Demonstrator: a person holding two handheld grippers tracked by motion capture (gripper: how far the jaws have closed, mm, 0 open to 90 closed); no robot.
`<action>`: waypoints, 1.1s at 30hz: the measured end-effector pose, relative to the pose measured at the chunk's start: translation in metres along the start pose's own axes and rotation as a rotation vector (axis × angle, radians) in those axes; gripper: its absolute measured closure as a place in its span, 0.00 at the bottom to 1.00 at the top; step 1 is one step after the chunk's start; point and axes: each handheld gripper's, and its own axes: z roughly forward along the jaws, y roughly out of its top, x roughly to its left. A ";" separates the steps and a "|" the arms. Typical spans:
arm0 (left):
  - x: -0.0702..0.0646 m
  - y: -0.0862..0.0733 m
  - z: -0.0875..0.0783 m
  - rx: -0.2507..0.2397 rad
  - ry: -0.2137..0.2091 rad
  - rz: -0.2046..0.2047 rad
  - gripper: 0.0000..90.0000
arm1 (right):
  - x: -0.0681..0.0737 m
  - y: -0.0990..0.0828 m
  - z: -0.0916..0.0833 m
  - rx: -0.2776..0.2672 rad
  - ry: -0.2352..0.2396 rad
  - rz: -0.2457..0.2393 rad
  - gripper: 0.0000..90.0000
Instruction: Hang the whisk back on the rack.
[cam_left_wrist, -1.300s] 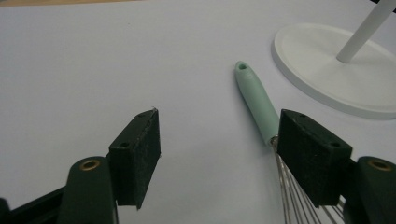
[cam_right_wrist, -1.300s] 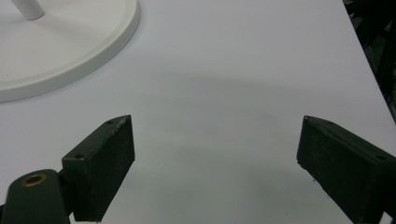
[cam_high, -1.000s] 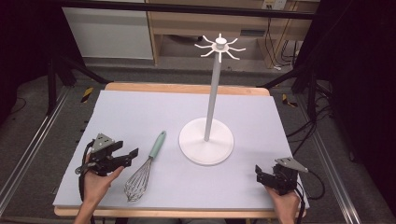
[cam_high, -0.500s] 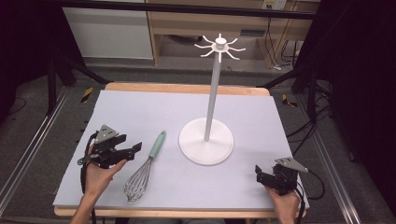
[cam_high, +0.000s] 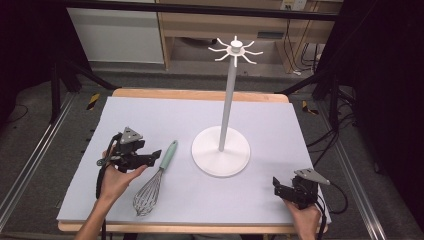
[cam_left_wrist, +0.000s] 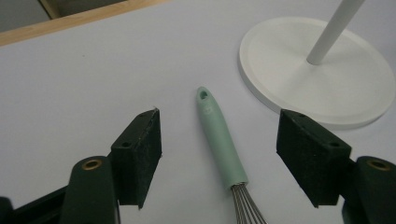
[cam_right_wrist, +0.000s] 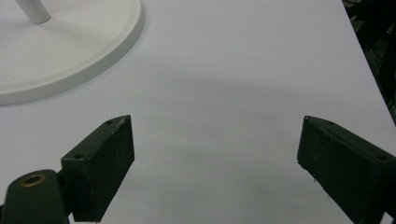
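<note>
Currently a whisk (cam_high: 152, 184) is seen lying flat on the pale mat (cam_high: 165, 115) that covers the bench (cam_high: 200, 95), at about 7 o'clock from the middle of the mat in the high view. Its mint-green handle (cam_high: 168, 154) is pointed toward 1 o'clock and its wire head (cam_high: 145, 200) toward 7 o'clock, near the front edge.

The left gripper (cam_high: 150, 157) is held just beside the handle, at its 9 o'clock side. Its fingers (cam_left_wrist: 140, 154) are spread wide apart, and in the left gripper view the handle is framed between them without being touched by either pad.

A white stand (cam_high: 221, 150) is placed at about 3 o'clock from the whisk, apart from it; a round base is seen flat on the mat, an upright pole rises from its centre, and a ring of hooks (cam_high: 235, 49) is carried at the top.

The right gripper (cam_high: 280, 187) is held low at the 5 o'clock corner of the mat, well apart from the whisk. Its fingers (cam_right_wrist: 100, 168) are also spread apart, with bare mat between them and the rim of the stand's base seen at 10 o'clock in the right gripper view.
</note>
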 end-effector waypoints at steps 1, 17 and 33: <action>-0.001 0.000 0.001 0.004 0.002 0.006 0.34 | 0.000 0.000 0.000 -0.002 0.001 -0.004 0.13; -0.013 0.009 0.024 0.131 -0.012 0.051 0.35 | 0.003 0.002 0.000 0.004 0.008 -0.017 0.13; -0.013 0.002 0.047 0.255 -0.015 0.032 0.43 | 0.006 0.002 0.001 0.011 0.015 -0.021 0.13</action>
